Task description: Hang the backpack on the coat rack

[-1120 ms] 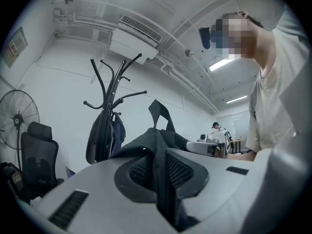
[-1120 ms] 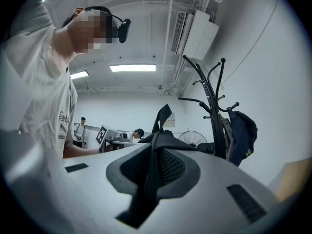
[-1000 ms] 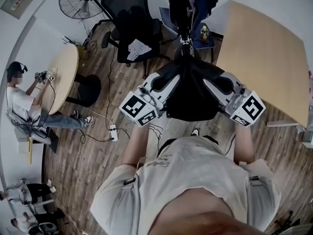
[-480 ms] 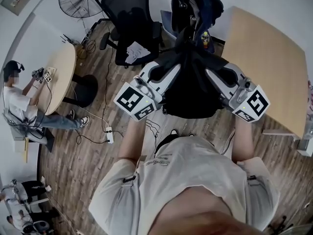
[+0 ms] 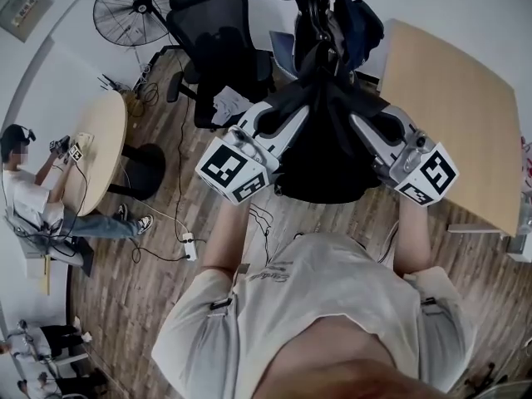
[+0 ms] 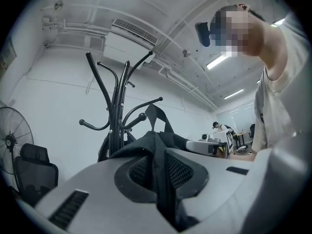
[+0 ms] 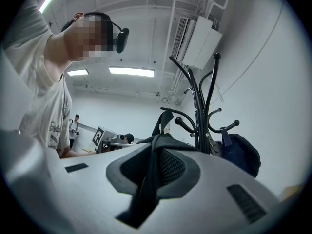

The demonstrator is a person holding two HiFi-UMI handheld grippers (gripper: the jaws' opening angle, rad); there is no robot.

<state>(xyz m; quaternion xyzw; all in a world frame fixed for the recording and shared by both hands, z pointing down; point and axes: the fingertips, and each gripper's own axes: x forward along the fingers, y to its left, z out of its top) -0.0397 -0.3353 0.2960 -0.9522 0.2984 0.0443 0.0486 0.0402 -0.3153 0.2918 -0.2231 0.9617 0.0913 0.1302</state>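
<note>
A black backpack (image 5: 322,152) hangs between my two grippers in the head view, just in front of the black coat rack (image 5: 314,11). My left gripper (image 5: 293,123) is shut on the backpack's fabric (image 6: 161,189) at its left side. On the right side, my right gripper (image 5: 362,125) is shut on the black fabric (image 7: 148,179). The backpack's top loop (image 6: 156,117) stands up near the rack's curved hooks (image 6: 139,112). From the right gripper view the loop (image 7: 163,120) is just left of the rack pole (image 7: 199,116).
A dark blue bag (image 5: 359,17) hangs on the rack's right side. A black office chair (image 5: 220,44) and a fan (image 5: 133,7) stand left of the rack, a wooden table (image 5: 453,98) right. A seated person (image 5: 33,189) is at a round table (image 5: 104,144).
Both grippers have carried the backpack up and toward the coat rack. The rack's hooks now show at the top of the head view, and the grips are unchanged.
</note>
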